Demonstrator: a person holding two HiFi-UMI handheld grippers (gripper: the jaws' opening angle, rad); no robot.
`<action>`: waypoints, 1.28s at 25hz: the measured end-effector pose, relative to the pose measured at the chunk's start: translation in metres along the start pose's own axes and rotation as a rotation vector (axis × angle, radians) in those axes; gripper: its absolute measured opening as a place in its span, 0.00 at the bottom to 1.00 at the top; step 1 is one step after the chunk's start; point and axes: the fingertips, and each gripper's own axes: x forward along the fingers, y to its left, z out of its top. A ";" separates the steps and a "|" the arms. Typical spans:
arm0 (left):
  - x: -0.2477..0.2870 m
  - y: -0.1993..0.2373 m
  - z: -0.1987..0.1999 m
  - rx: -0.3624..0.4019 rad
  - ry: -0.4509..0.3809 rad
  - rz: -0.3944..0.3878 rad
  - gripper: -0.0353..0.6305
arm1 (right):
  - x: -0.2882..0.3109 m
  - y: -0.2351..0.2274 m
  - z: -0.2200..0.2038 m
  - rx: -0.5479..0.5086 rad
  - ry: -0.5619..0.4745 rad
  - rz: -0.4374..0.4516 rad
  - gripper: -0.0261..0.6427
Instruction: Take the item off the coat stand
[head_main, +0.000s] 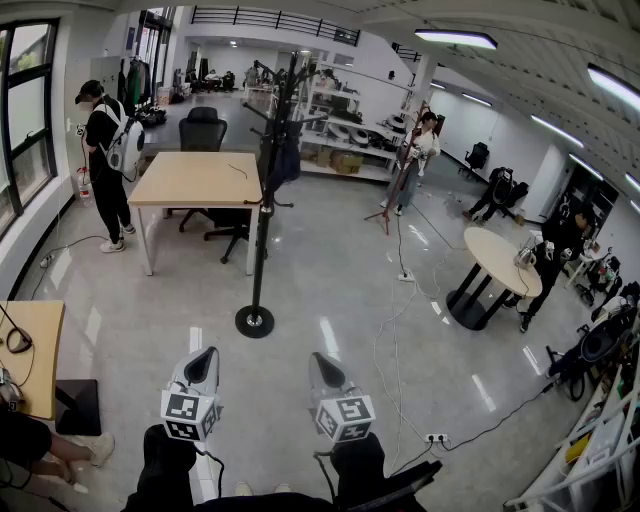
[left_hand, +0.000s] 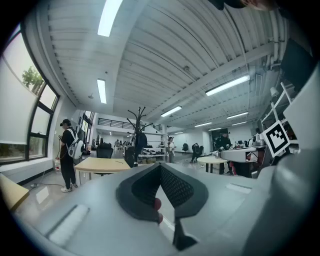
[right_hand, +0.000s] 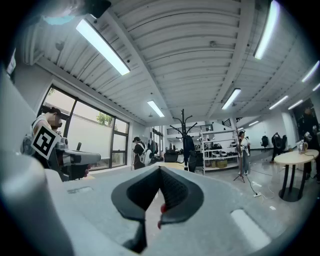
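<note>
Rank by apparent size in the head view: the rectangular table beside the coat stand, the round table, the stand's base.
1. Rectangular table
2. Round table
3. Stand's base, smallest though nearest the camera

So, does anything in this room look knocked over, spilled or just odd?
Nothing stands out. The coat stand is upright on its round base, with a dark item hanging from it; nothing looks tipped, spilled or broken.
</note>
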 end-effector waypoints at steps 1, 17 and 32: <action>0.000 0.003 0.000 0.000 -0.001 0.000 0.06 | 0.001 0.002 0.001 0.016 -0.005 0.005 0.04; -0.004 0.021 0.000 -0.026 -0.002 -0.037 0.06 | 0.008 0.017 0.005 0.037 -0.016 -0.030 0.04; 0.005 0.047 -0.001 -0.033 -0.006 -0.061 0.06 | 0.030 0.034 0.004 0.010 0.003 -0.057 0.04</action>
